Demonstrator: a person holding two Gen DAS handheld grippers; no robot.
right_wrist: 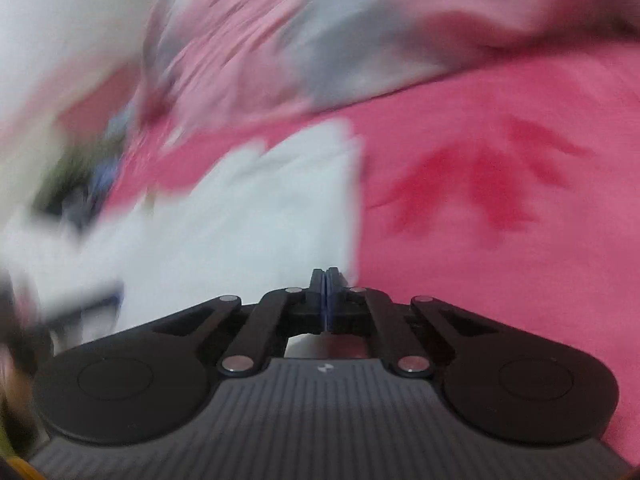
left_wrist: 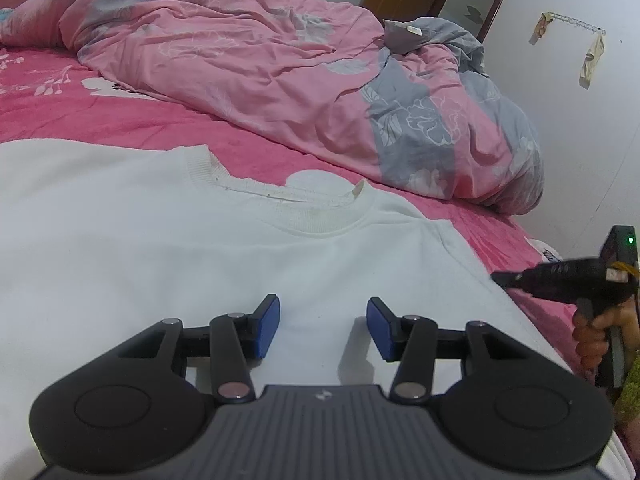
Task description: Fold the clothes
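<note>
The left wrist camera looks low and close along its tool point(left_wrist: 323, 328) across a white ribbed-collar cotton shirt point(left_wrist: 200, 248), facing a rumpled pink-and-grey floral quilt point(left_wrist: 280, 72) and the white wall. The right wrist camera, badly blurred, looks along its own tool point(right_wrist: 326, 300), close above the deep pink bed sheet point(right_wrist: 500, 200). Both views share shirt, sheet and quilt.
</note>
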